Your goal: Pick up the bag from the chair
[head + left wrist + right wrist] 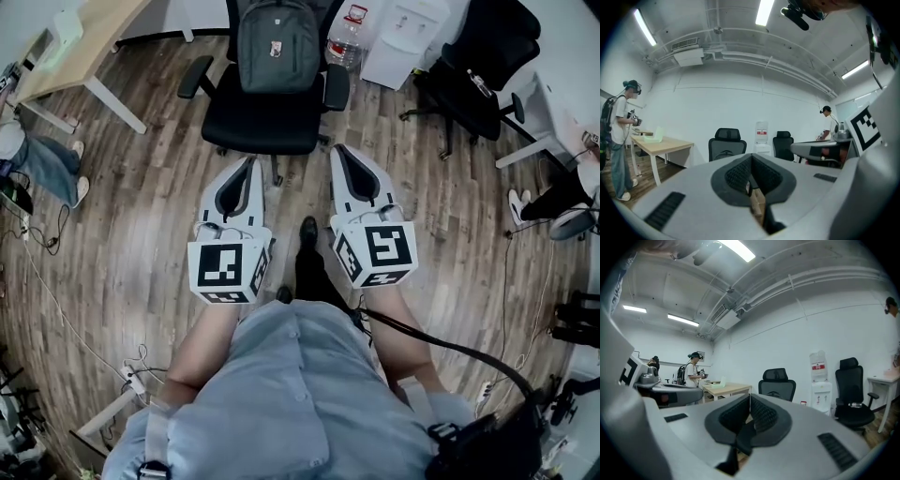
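So basically nothing's done on this one yet. The bag [277, 42], a grey backpack, sits upright on the black office chair [267, 127], leaning against the backrest, with nothing touching it.

Both tools are held out low in front of the person, side by side and pointing toward the chair, but well short of it. The left tool [250, 164] has its jaws pressed together with nothing between them. You can see that in its own view, where the pads meet at the tip. Same deal with the right tool [337, 152]: closed up and empty.

So the whole job is left, as I read it: close the gap to the chair, spread at least one tool, get it around the top handle or a strap, clamp, lift. The light wood worktop [75, 47] off to the left isn't in the way
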